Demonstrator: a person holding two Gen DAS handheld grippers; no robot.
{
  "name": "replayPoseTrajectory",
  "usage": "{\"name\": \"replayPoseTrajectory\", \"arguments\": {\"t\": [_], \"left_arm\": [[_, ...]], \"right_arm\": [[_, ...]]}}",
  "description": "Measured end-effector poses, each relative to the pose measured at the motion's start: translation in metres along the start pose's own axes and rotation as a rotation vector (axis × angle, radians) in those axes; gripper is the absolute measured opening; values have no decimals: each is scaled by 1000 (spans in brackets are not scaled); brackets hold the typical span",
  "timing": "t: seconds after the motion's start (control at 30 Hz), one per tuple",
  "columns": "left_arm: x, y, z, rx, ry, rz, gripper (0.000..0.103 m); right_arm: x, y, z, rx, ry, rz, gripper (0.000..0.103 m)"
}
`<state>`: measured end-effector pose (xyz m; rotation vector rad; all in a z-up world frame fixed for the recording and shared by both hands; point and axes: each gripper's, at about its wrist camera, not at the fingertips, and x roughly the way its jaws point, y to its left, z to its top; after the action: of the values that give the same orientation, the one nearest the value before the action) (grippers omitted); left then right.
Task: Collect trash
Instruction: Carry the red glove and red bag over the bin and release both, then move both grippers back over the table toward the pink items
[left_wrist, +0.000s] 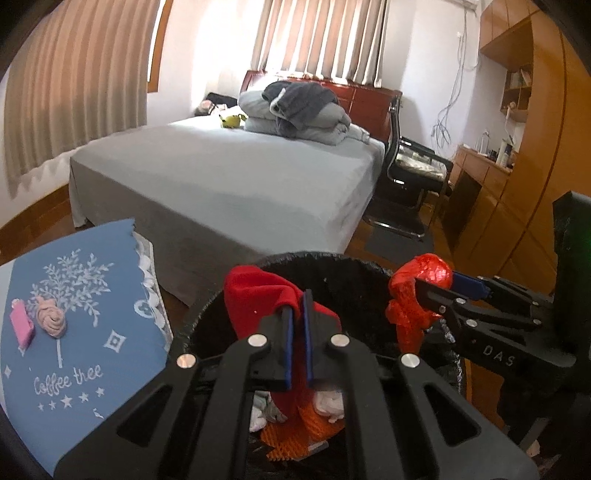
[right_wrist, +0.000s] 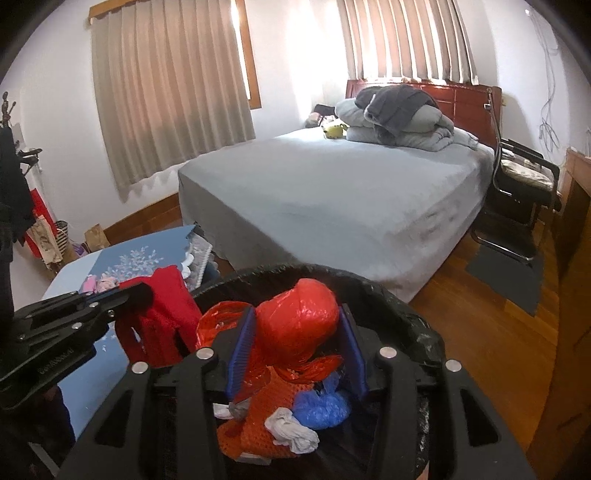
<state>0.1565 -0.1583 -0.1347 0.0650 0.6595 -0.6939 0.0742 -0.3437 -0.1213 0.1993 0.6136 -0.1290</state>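
Observation:
A round trash bin with a black liner (left_wrist: 334, 260) (right_wrist: 373, 286) stands right below both grippers. Inside lie orange mesh (right_wrist: 258, 417), white tissues (right_wrist: 291, 430) and a blue bag (right_wrist: 323, 406). My left gripper (left_wrist: 297, 325) (right_wrist: 135, 295) is shut on a red cloth-like piece (left_wrist: 255, 295) (right_wrist: 162, 314), which hangs over the bin's left rim. My right gripper (right_wrist: 295, 332) (left_wrist: 439, 286) holds a crumpled red plastic bag (right_wrist: 299, 317) (left_wrist: 424, 280) between its blue pads (right_wrist: 242, 350), above the bin's right side.
A small table with a blue printed cloth (left_wrist: 74, 332) (right_wrist: 122, 258) stands left of the bin, with pink items (left_wrist: 22, 325) on it. Behind the bin are a grey bed (left_wrist: 229, 177), a black chair (left_wrist: 410, 177) and wooden cabinets (left_wrist: 517, 184).

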Motion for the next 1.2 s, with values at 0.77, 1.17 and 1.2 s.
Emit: {"name": "replayPoseTrajectory", "arguments": {"t": [0.77, 1.17, 1.2], "left_arm": [[-42, 63, -9, -103, -65, 205, 86], [-94, 126, -25, -170, -102, 369, 86], [-97, 130, -26, -175, -103, 379, 86]], "right_arm": [[1, 12, 1, -7, -15, -10, 97], [12, 68, 5, -67, -12, 76, 97], [14, 75, 6, -74, -12, 87, 97]]}}
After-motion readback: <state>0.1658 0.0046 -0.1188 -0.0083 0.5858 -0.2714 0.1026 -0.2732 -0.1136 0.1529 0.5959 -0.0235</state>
